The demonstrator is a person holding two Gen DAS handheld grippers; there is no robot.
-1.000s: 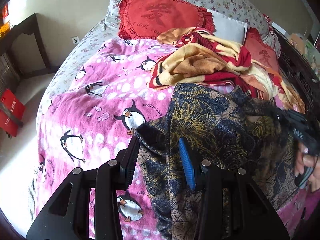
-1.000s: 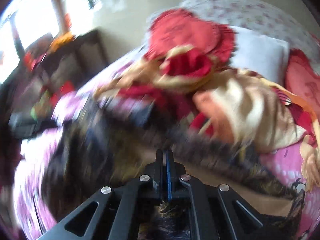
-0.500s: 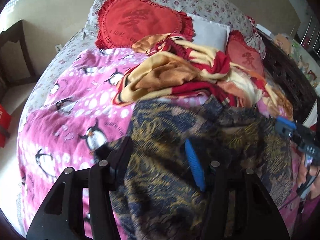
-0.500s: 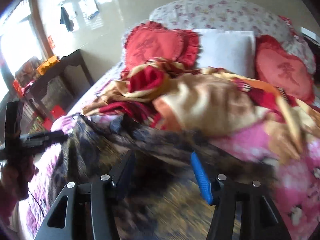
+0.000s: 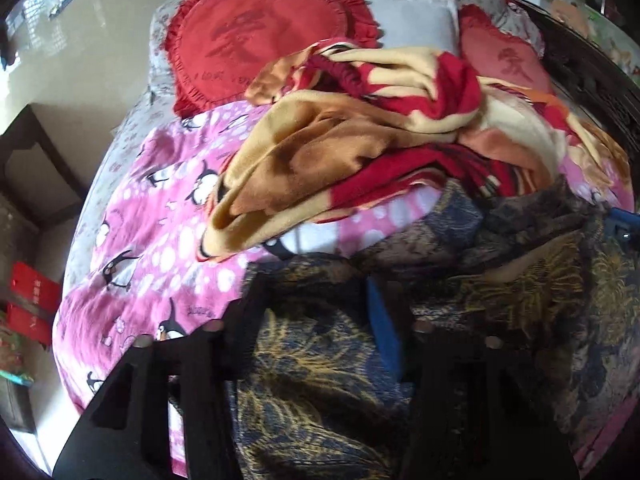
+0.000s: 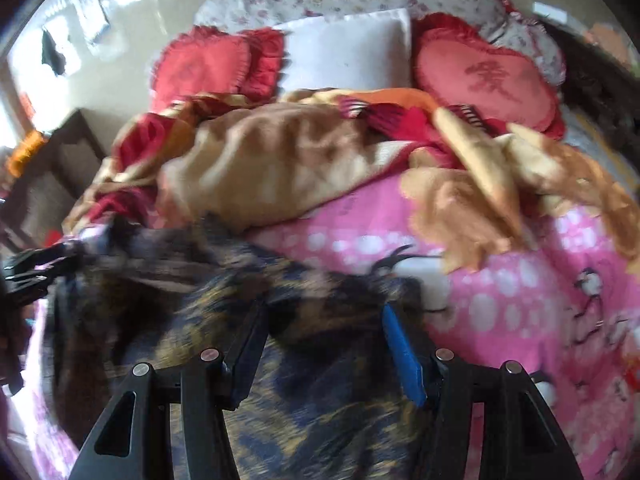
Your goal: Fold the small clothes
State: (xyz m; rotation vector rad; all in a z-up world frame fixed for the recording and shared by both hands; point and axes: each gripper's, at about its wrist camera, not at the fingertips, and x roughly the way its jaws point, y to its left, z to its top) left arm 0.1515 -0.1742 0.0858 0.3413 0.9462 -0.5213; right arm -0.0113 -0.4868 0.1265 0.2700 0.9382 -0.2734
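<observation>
Dark garment (image 5: 320, 380) – both tongs (image 5: 316, 312) (image 6: 324, 328) agape above

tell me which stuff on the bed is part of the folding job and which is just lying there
In the job: dark patterned garment, left gripper, right gripper, both open.
Lying about: tan and red blanket, red heart pillows, white pillow, pink penguin cover.

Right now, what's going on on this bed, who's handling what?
A person with a handheld gripper in each hand is working on a dark blue-and-gold patterned garment lying rumpled on the pink penguin blanket. Both the left gripper and the right gripper are open, poised over the garment, gripping nothing. No neat fold shows yet. A crumpled red-and-tan blanket lies beyond it, with red heart cushions at the head of the bed.
</observation>
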